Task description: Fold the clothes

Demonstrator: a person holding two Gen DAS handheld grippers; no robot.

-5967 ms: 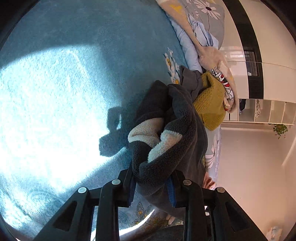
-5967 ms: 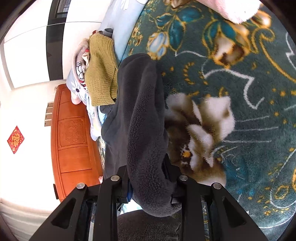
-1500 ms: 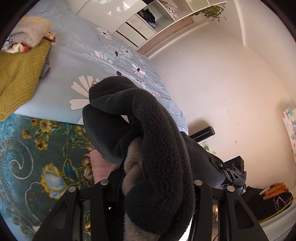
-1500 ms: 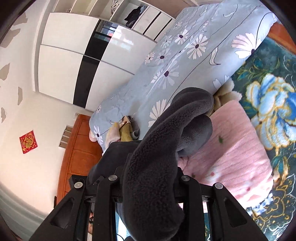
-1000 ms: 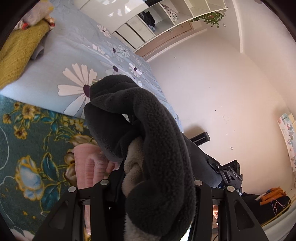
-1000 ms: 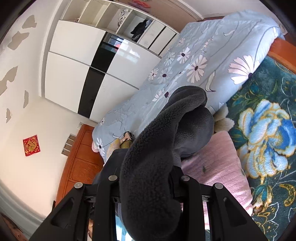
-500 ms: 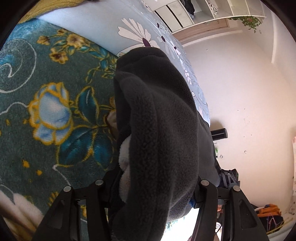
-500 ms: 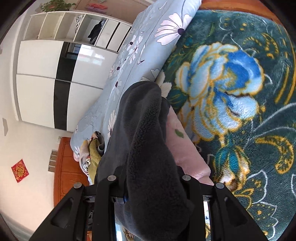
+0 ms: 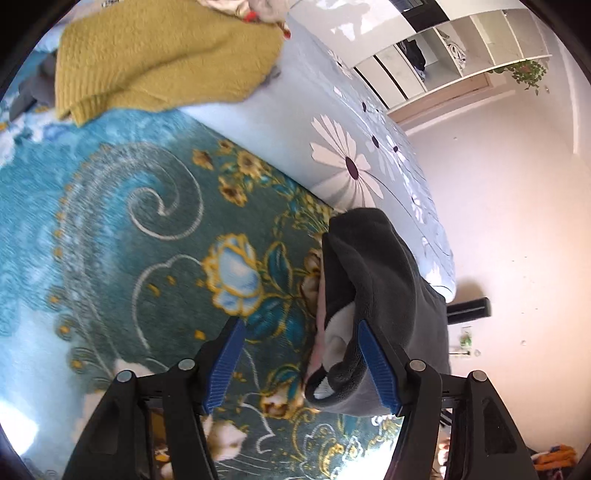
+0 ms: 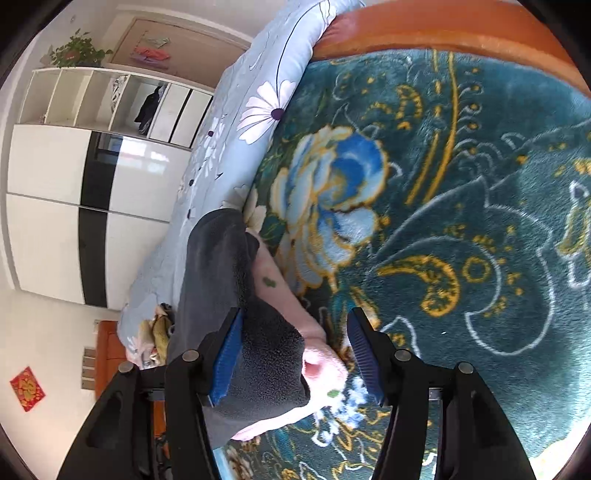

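Note:
A folded dark grey fleece garment [image 9: 373,273] with pale lining lies on a folded pink garment [image 10: 284,299] on the teal flowered blanket [image 9: 110,229]. My left gripper [image 9: 299,328] has its jaws opening; the fleece leans against the right blue pad [image 9: 376,362], and the left pad is free. In the right wrist view the same fleece [image 10: 214,266] rests against the left blue pad [image 10: 227,354] of my right gripper [image 10: 295,321], whose jaws are opening too. The far pad there stands clear of the cloth.
A mustard knit sweater [image 9: 162,55] and more clothes lie at the far end of the bed. A pale blue daisy quilt [image 9: 354,158] borders the blanket. A white wardrobe [image 10: 55,192], shelves and an orange wooden bed frame [image 10: 443,33] surround the bed.
Both grippers held the grey fleece aloft, came down to the bed, and have spread their jaws. The fleece now lies on the pink garment instead of hanging in the grips.

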